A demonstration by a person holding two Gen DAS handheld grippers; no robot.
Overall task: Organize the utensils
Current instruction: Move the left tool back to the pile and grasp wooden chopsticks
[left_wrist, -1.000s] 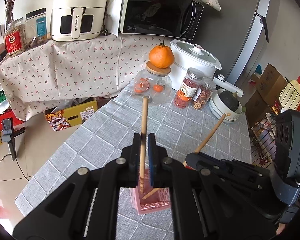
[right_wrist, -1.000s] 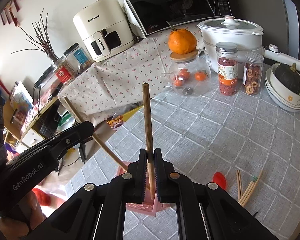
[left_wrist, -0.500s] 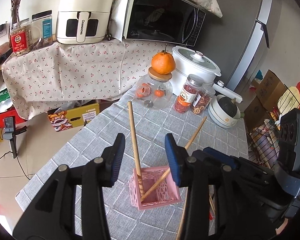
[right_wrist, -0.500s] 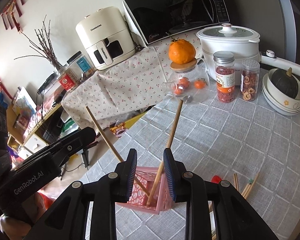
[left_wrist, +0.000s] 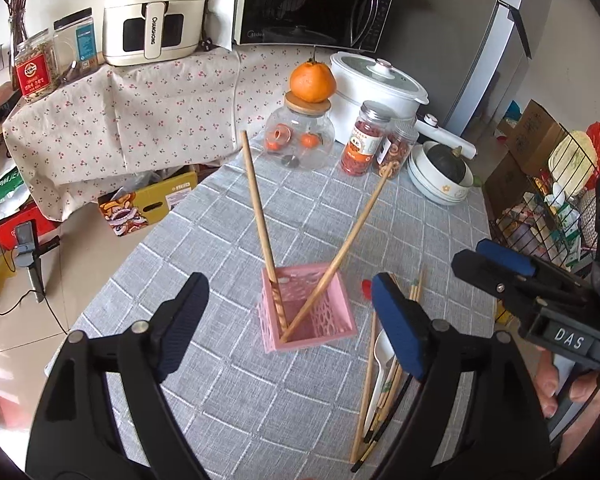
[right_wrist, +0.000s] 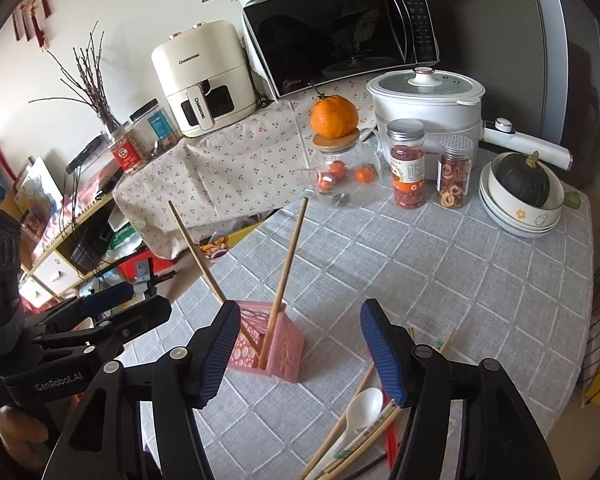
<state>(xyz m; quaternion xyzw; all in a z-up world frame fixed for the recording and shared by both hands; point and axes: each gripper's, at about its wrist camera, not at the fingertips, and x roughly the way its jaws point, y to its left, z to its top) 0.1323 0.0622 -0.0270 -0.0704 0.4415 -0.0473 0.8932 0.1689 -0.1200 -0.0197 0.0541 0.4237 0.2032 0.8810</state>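
A pink lattice holder (left_wrist: 309, 307) stands on the grey checked tablecloth (left_wrist: 228, 240); it also shows in the right wrist view (right_wrist: 270, 346). Two wooden chopsticks lean in it, one to the left (left_wrist: 260, 220) and one to the right (left_wrist: 348, 248). My left gripper (left_wrist: 288, 330) is open and empty above and in front of the holder. My right gripper (right_wrist: 298, 350) is open and empty, just right of the holder. Loose chopsticks (right_wrist: 340, 436), a white spoon (right_wrist: 360, 406) and a red utensil (right_wrist: 391, 446) lie on the cloth at the near right.
At the table's far end stand a glass jar (left_wrist: 300, 140) with an orange on its lid, two spice jars (left_wrist: 364, 138), a white cooker (left_wrist: 376, 84) and stacked bowls holding a dark squash (left_wrist: 444, 172). A wire rack (left_wrist: 548, 208) stands to the right, the floor to the left.
Both grippers opened and let go of their chopsticks, which now lean in the pink holder. Both grippers drew back and up, with jaws spread wide.
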